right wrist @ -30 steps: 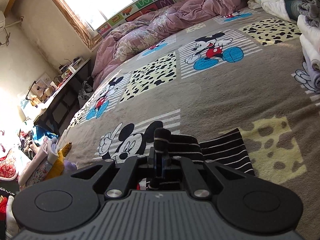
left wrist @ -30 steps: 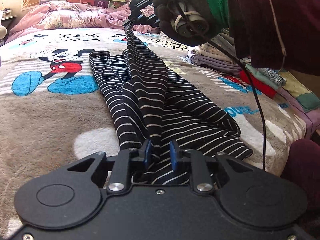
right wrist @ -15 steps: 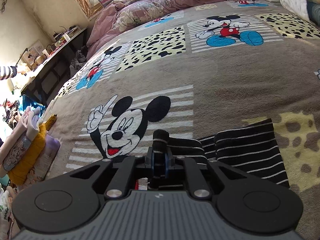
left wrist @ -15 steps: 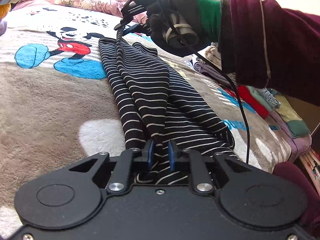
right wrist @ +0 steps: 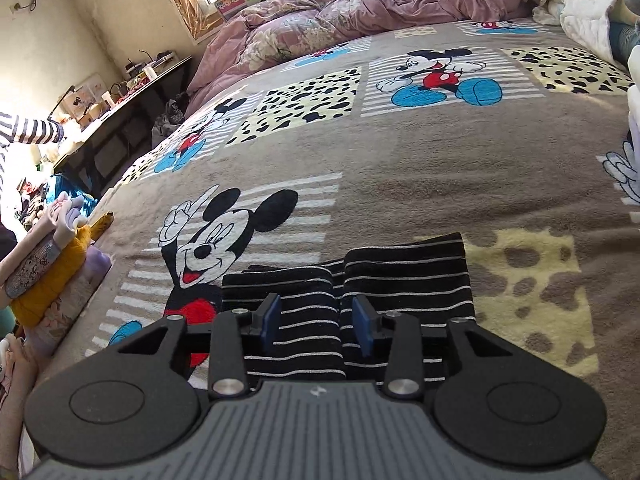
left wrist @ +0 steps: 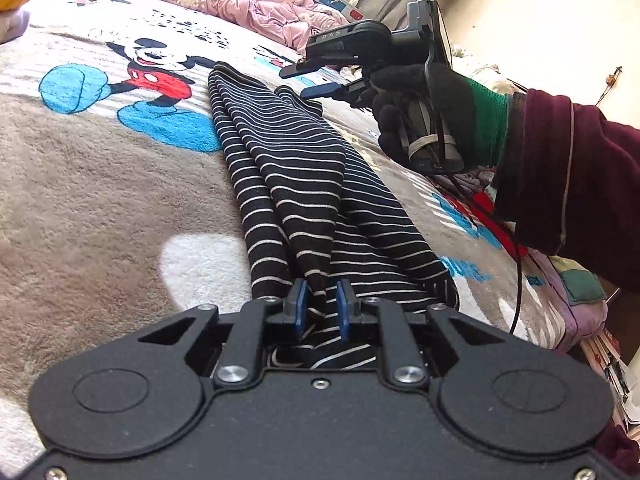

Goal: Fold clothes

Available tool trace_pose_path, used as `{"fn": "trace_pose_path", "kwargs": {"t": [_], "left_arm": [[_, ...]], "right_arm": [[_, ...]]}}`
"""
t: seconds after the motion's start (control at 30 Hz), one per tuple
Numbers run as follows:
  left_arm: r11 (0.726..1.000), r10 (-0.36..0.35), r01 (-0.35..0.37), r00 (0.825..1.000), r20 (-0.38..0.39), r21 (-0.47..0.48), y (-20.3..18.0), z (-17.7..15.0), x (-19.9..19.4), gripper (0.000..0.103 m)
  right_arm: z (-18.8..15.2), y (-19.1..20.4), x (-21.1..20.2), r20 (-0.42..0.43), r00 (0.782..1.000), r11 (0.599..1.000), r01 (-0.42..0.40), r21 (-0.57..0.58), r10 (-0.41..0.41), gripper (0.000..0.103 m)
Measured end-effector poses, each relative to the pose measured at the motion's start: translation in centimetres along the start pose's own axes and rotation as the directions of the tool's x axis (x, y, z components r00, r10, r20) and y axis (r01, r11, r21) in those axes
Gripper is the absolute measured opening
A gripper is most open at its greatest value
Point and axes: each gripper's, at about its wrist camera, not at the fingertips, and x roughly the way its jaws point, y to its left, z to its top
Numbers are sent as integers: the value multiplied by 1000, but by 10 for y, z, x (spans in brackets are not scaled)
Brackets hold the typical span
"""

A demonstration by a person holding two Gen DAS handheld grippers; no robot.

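The left gripper pinches a bunched fold at the near end of the black striped garment, its blue pads pressed against the cloth on both sides. From there the garment runs away in a long narrow strip, folded lengthwise, flat on the cartoon-mouse blanket that covers the bed. At the far end the right gripper hovers just above the cloth, its fingers spread apart and holding nothing (the right wrist view shows the same: the right gripper has its blue pads wide apart, with the garment lying slack beneath and between them). A gloved hand in a maroon sleeve carries that gripper. A rumpled pink quilt lies further up the bed.
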Motion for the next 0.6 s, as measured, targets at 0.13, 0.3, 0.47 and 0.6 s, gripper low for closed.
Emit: {"fn": "trace_pose_path", "kwargs": {"t": [0.13,0.3,0.47,0.6], "left_arm": [[1000,-1,1,1000,-6,-2,3,0,3,15],[1000,-9,8,1000,-12,-11,6,1,5,15],[1000,-15,15,1000,-16,-21,9,2,6,15],[1000,-15,15,1000,-16,-27,9,2,5,15]], "right_arm": [[7,20,14,-8,1000,988,3,-153,-4,40],[18,23,45,-56,997,977,38,-209,-51,43],[16,23,53,-57,998,969,26,-245,-41,30],[20,22,42,-18,1000,973,9,-229,-13,8]]}}
